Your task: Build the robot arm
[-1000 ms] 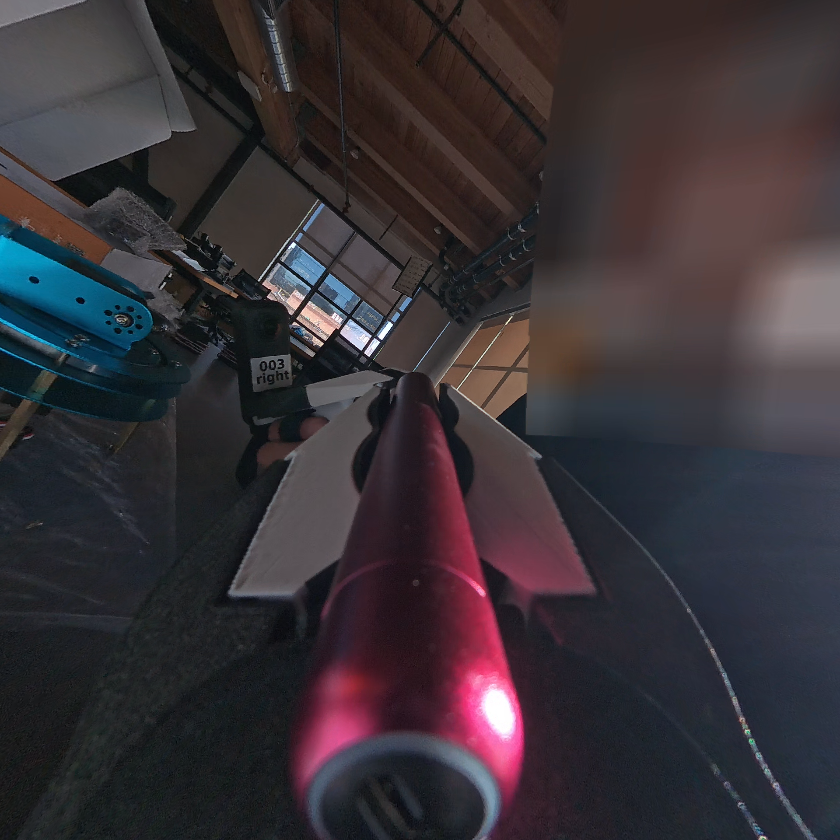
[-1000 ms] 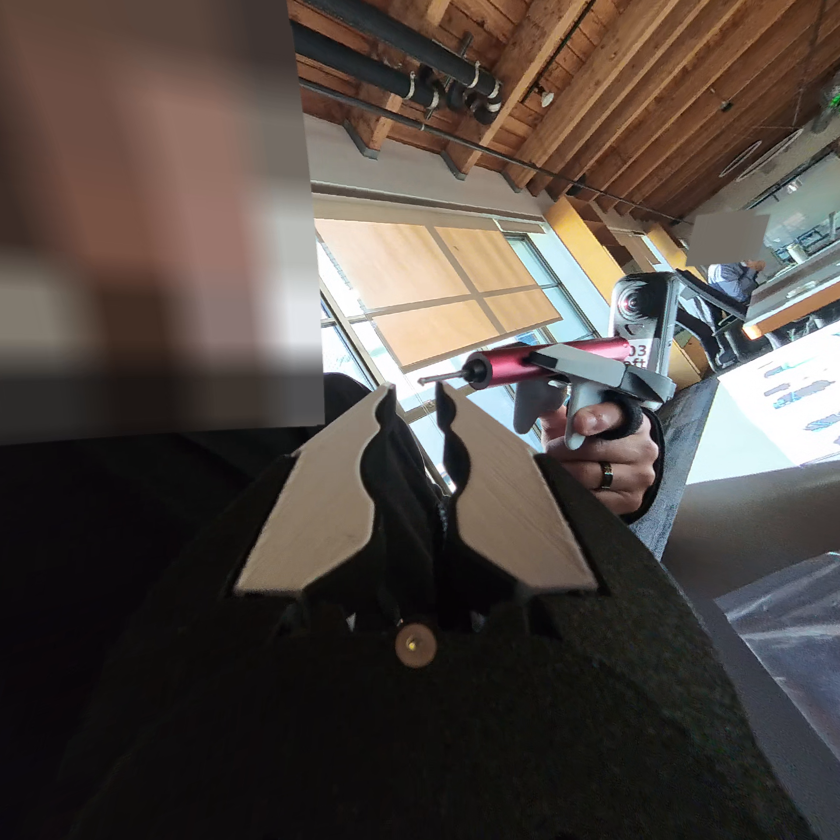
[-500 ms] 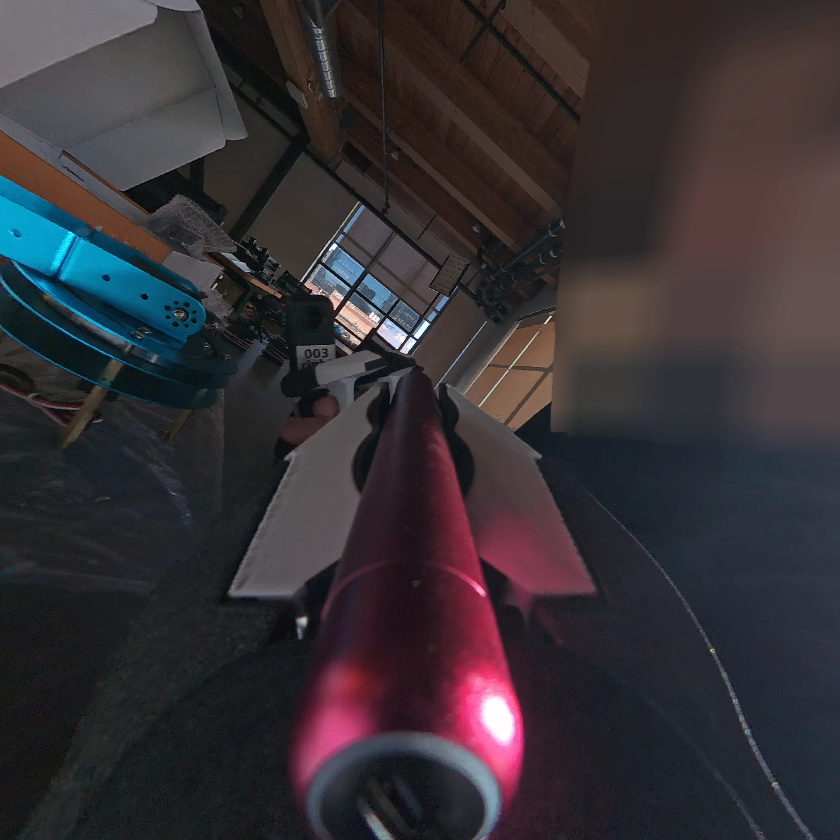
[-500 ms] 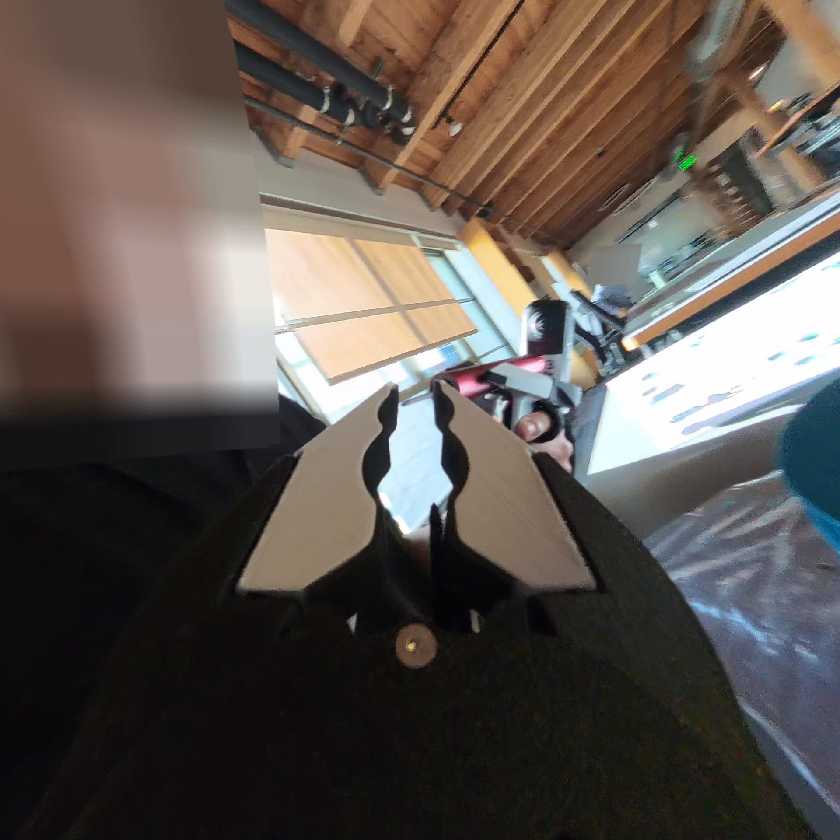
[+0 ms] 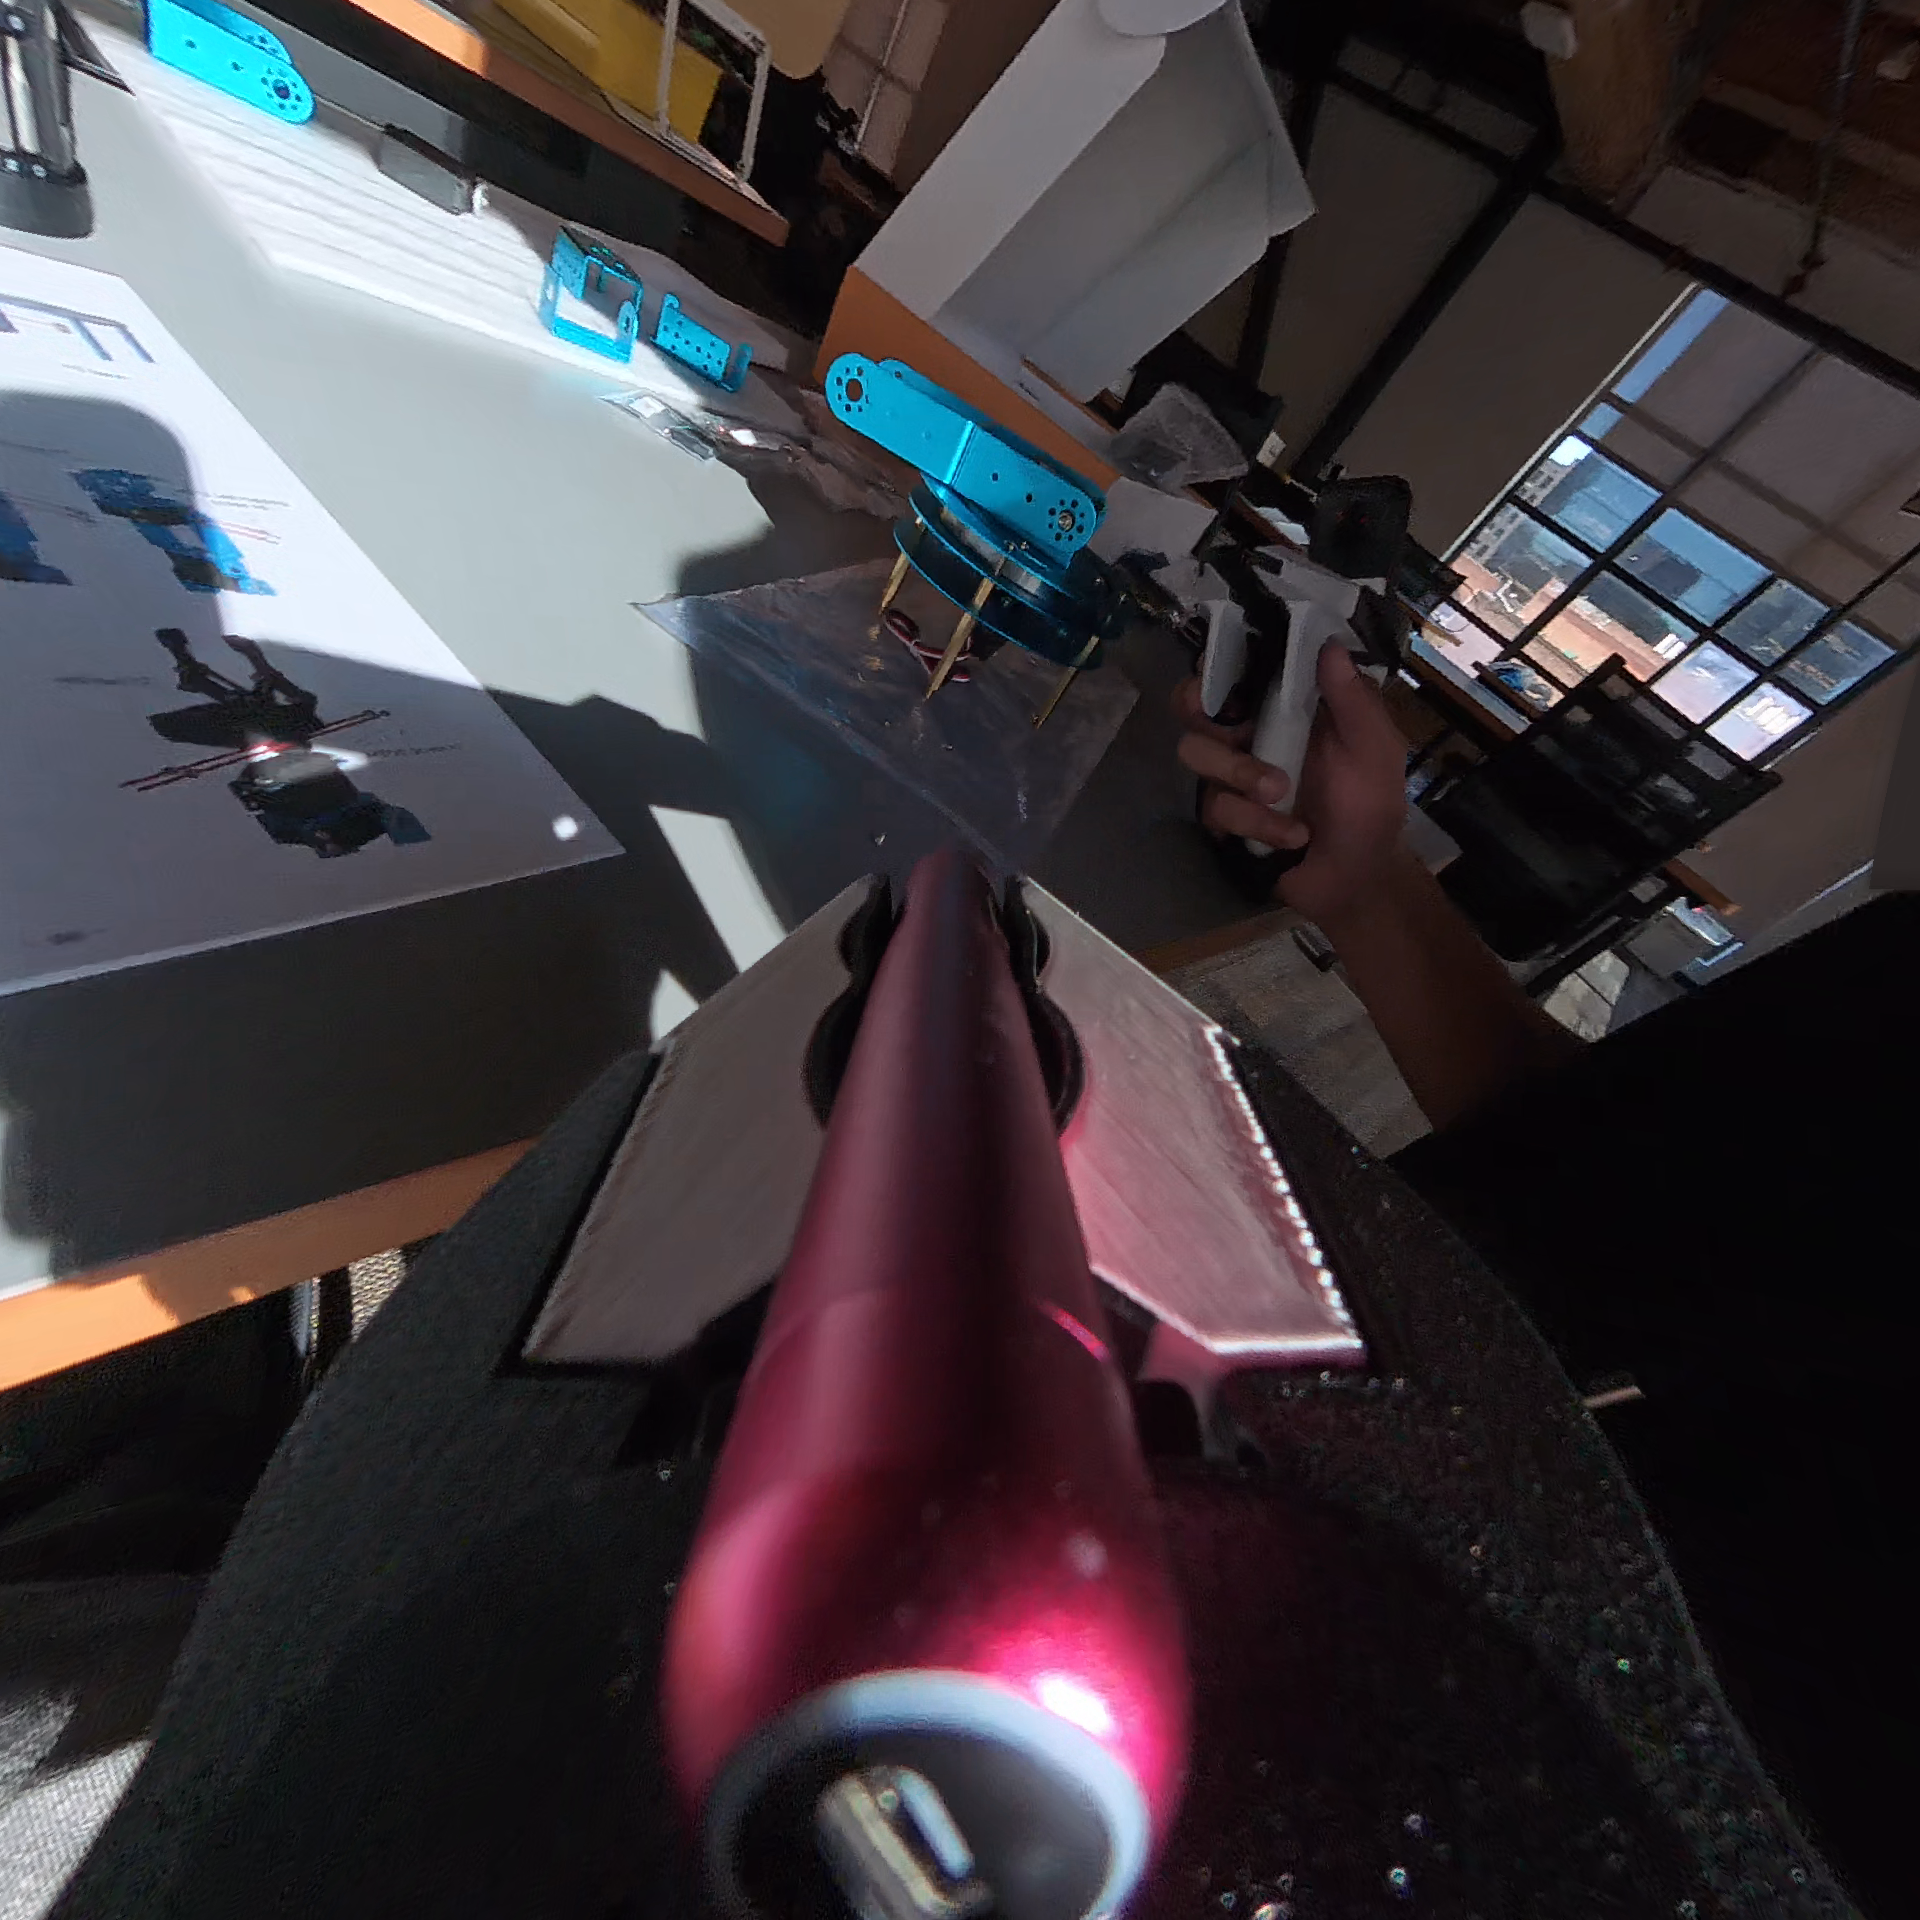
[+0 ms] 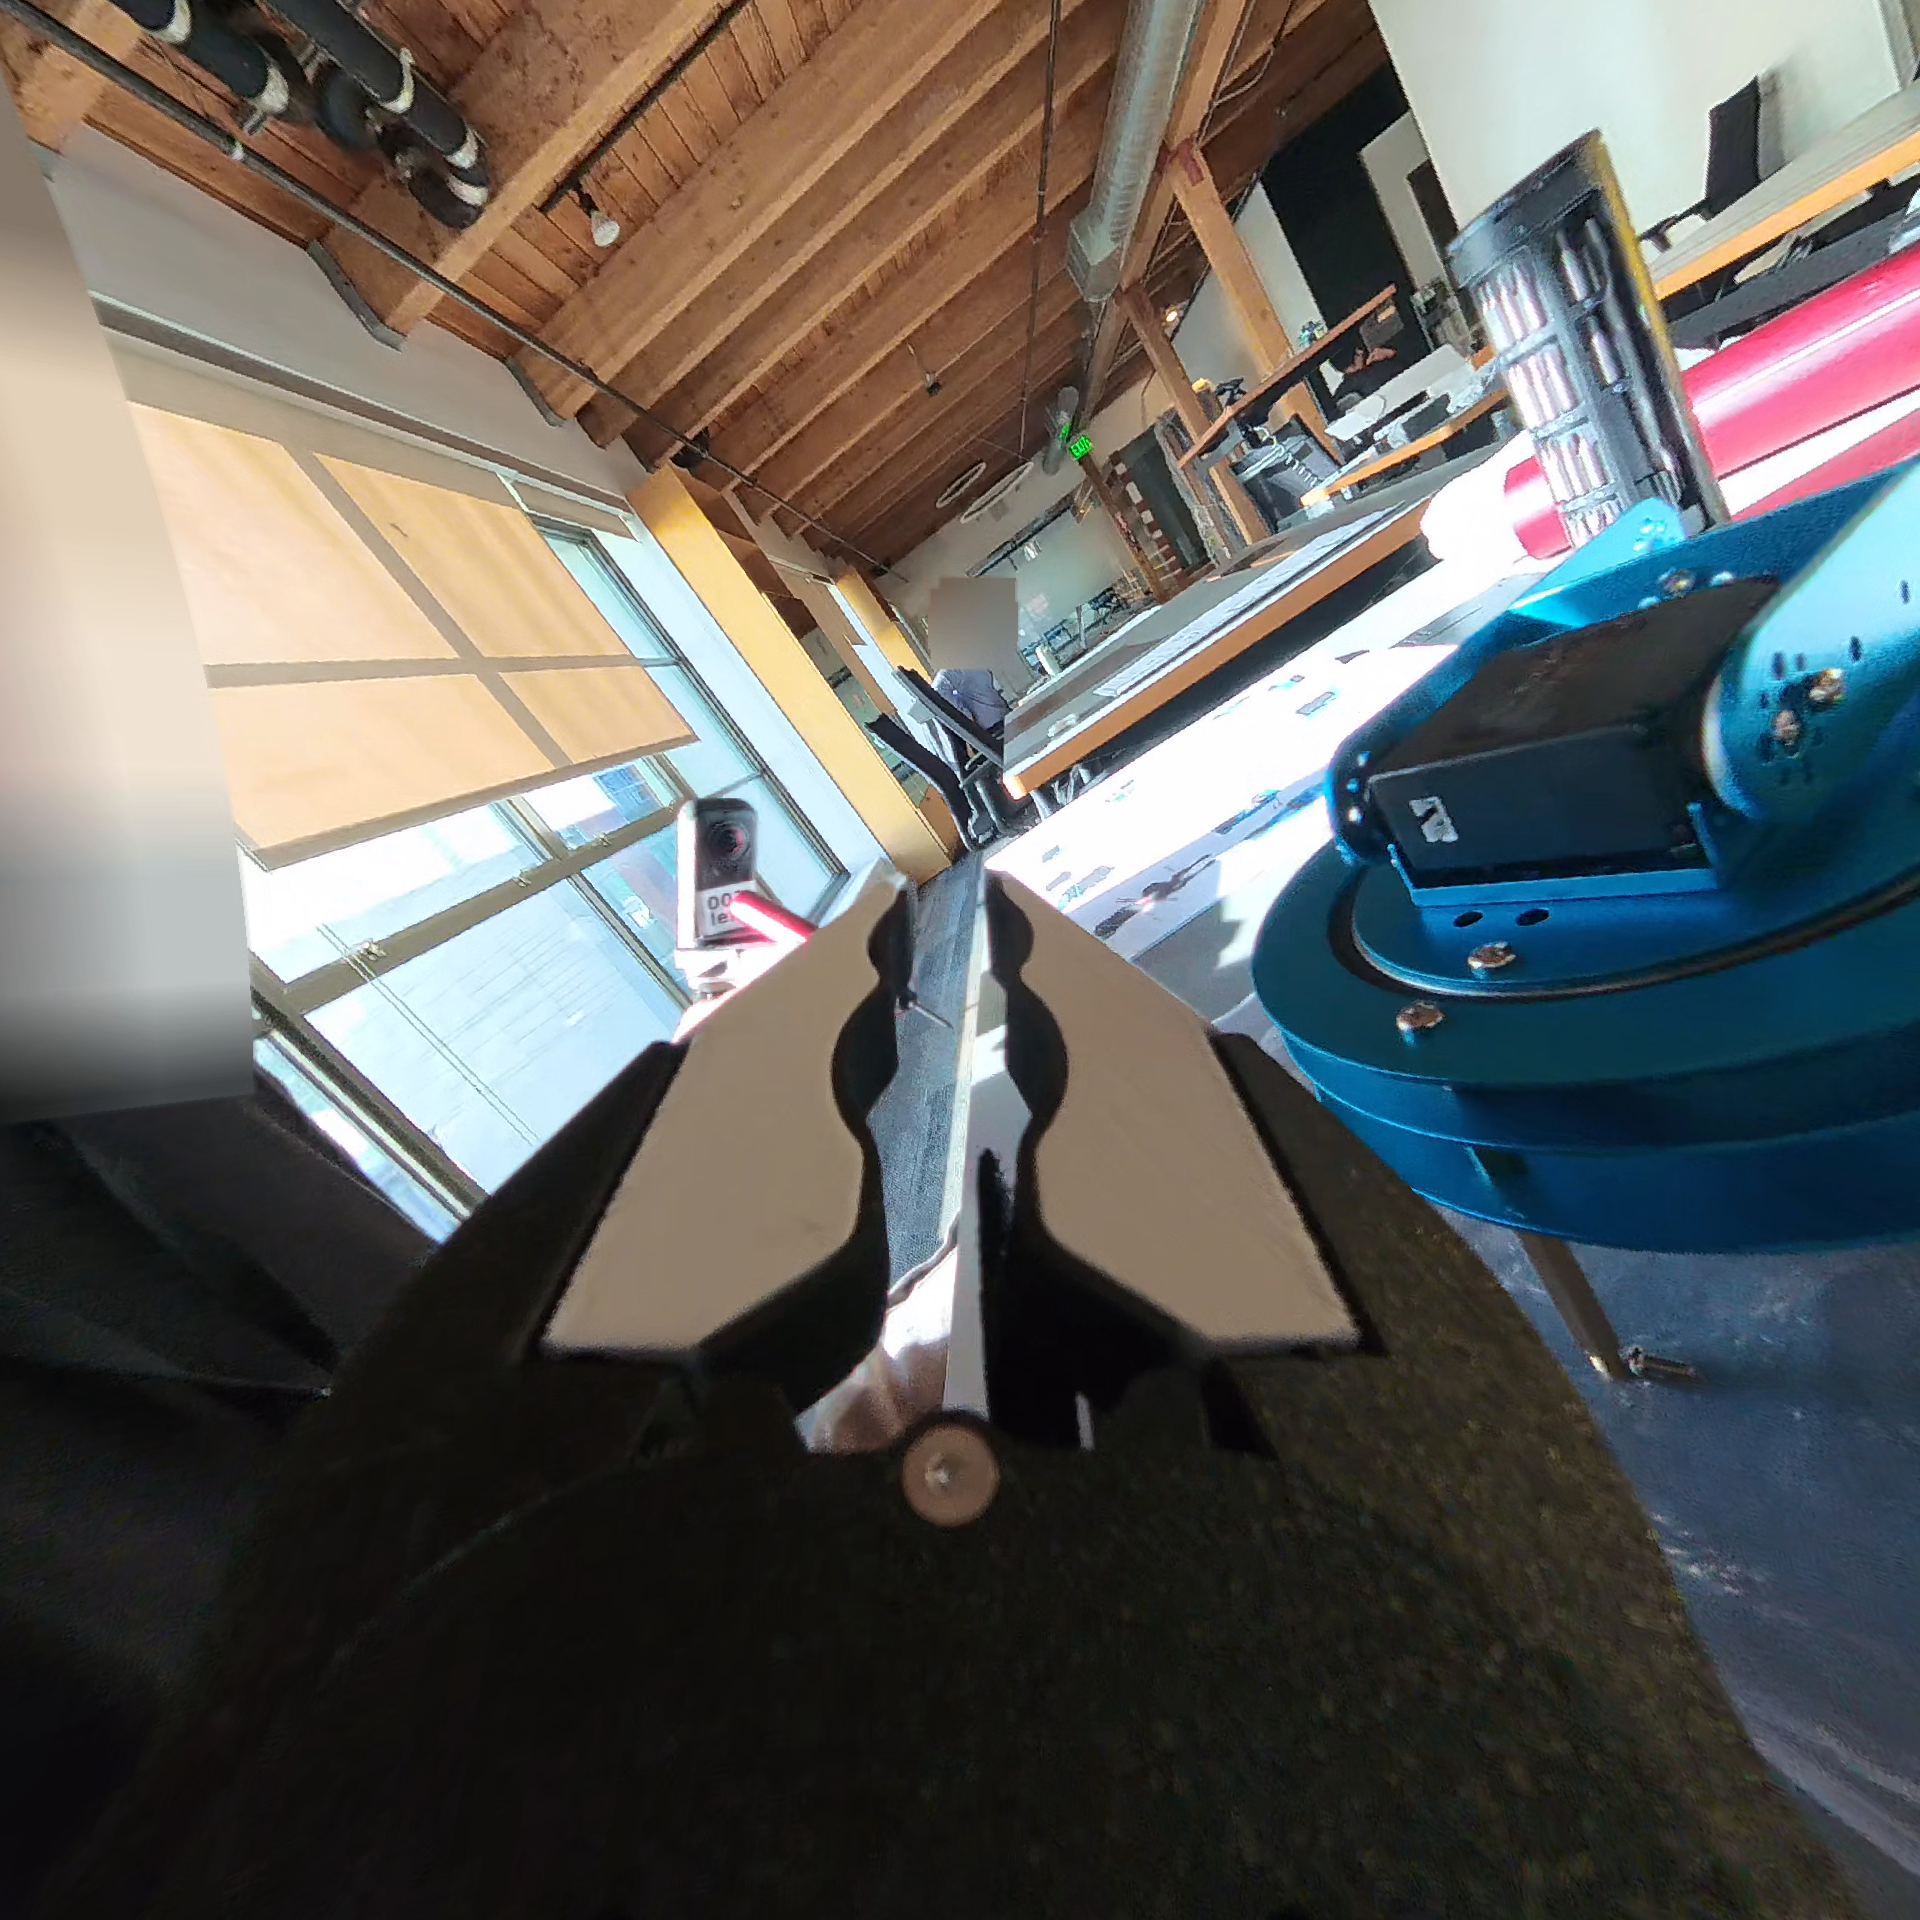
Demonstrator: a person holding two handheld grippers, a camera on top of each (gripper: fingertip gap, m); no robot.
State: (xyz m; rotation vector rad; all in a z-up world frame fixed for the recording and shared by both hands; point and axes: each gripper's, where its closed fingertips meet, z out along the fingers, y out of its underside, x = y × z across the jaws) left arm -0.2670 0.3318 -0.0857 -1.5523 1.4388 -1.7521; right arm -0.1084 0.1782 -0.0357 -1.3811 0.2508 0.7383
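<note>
My left gripper [image 5: 951, 894] is shut on a red electric screwdriver [image 5: 935, 1351] that lies along its fingers, tip forward over the table edge. A blue round turntable assembly [image 5: 997, 540] with a servo bracket on top stands on brass legs on a clear plastic bag. My right gripper [image 5: 1288, 623], held by a hand, is just right of that assembly. In the right wrist view my right gripper [image 6: 945, 899] holds nothing, its jaws nearly together with a narrow slit. The blue assembly [image 6: 1610, 987] is close on its right. The left gripper [image 6: 727, 914] shows far off with the screwdriver.
A white printed sheet [image 5: 260, 520] covers the table. Loose blue brackets [image 5: 592, 301] and small bags lie at the back, beside an open white box [image 5: 1091, 187]. A black bit-holder stand [image 6: 1569, 343] rises behind the assembly. A loose screw [image 6: 1662, 1369] lies by one leg. Across from one pair of fingers to the other is roughly 25 cm.
Both views have swung down from the ceiling to the table. My right gripper has moved close beside the blue assembly. My left gripper still holds the screwdriver.
</note>
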